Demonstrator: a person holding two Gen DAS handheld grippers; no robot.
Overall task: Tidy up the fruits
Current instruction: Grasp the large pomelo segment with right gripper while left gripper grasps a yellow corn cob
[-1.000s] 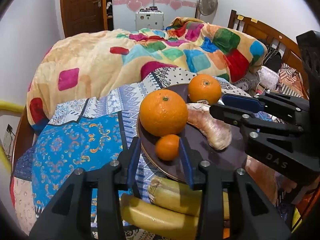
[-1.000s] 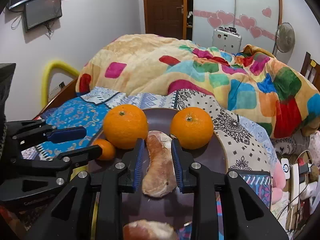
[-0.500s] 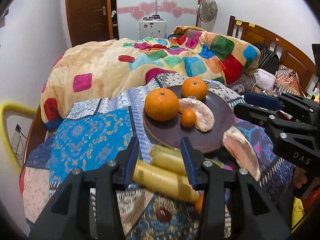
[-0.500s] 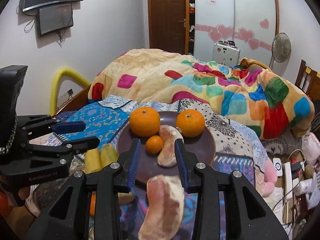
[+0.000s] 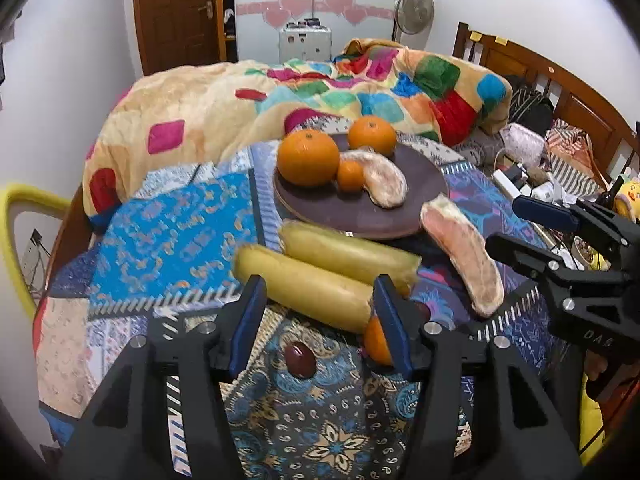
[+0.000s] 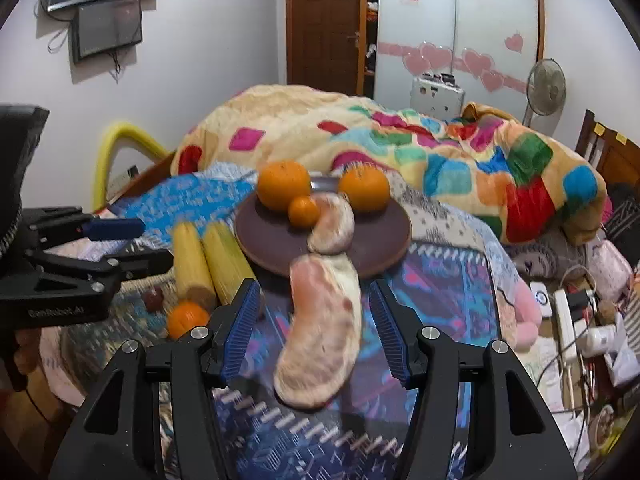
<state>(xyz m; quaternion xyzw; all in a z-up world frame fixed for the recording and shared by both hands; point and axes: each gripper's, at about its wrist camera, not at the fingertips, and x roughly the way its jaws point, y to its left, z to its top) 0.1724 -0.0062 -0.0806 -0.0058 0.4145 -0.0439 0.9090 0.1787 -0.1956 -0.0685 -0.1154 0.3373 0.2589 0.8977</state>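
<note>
Both tools, L [image 5: 318, 312] & R [image 6: 314, 320], angled down, jaws just opened, empty.

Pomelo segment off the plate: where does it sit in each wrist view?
Left wrist: the loose pomelo segment lies right of centre on the patterned cloth, just right of the brown plate.
Right wrist: the same segment is at lower centre, nearer the camera than the plate.
Shared landmark: the two large oranges on the plate's far side.
</note>
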